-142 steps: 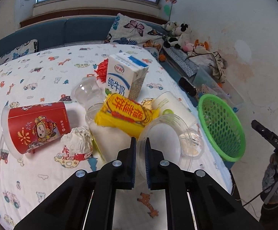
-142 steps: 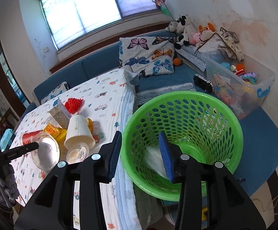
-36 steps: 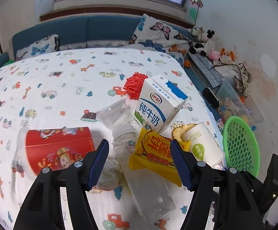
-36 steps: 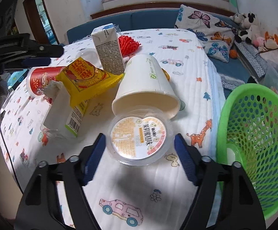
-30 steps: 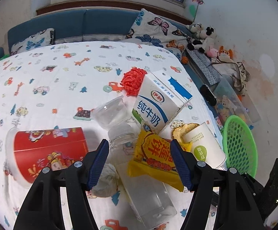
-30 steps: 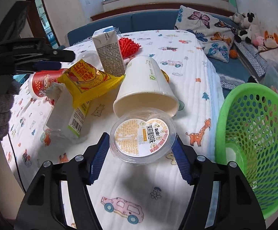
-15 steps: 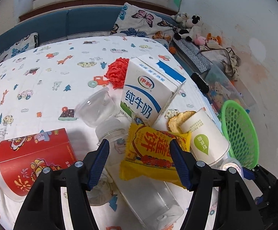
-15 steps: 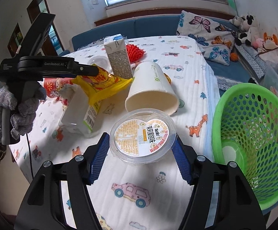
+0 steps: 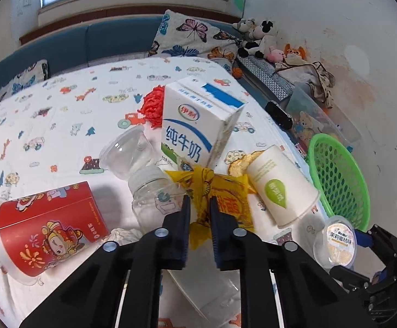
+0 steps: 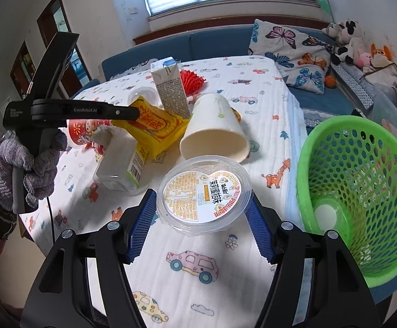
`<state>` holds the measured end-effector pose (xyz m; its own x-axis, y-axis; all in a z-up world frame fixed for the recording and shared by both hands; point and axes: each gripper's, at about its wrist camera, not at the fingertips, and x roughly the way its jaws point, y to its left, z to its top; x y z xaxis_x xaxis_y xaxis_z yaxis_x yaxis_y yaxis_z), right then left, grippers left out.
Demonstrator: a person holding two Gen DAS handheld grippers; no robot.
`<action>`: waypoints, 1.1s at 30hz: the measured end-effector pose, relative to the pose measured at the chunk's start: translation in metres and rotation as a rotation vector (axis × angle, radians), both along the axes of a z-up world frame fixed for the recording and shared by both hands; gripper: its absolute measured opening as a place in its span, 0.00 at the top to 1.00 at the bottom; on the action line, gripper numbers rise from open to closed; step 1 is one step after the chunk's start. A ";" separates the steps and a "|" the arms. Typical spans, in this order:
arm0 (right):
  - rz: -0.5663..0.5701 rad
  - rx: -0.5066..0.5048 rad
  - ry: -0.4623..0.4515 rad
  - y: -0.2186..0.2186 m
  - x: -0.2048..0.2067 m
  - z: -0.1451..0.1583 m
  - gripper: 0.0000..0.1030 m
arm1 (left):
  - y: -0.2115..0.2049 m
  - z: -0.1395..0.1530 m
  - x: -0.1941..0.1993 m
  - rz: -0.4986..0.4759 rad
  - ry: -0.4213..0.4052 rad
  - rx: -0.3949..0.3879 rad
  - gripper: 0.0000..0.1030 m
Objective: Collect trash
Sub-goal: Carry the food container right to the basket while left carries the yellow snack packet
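Note:
My left gripper [image 9: 199,202] is closing its jaws on a yellow snack packet [image 9: 231,205], and the crumpled wrapper is pinched between the pads. The right wrist view shows the same grip at the packet's near corner [image 10: 154,123]. My right gripper [image 10: 201,201] is shut on a clear lidded dessert cup [image 10: 203,194], held a little above the cloth. A green mesh basket [image 10: 376,177] stands just right of it, with a clear lid lying inside.
On the printed tablecloth [image 9: 61,114] lie a milk carton [image 9: 195,125], a tipped paper cup [image 9: 277,188], a red cup [image 9: 45,227], a clear jar [image 9: 154,199], a clear plastic cup [image 9: 127,155] and red mesh [image 9: 153,104]. A gloved hand [image 10: 26,164] holds the left gripper.
The left jaws have gone from wide apart to pinching the yellow packet. The right gripper has lifted the dessert cup slightly off the cloth and drawn it back from the paper cup.

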<state>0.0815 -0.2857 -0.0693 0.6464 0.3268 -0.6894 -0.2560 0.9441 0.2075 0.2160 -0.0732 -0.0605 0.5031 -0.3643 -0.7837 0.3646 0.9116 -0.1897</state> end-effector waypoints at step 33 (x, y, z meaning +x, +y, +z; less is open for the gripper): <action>-0.299 0.016 -0.064 -0.118 -0.033 0.020 0.36 | -0.099 0.084 -0.071 -0.226 -0.192 -0.051 0.92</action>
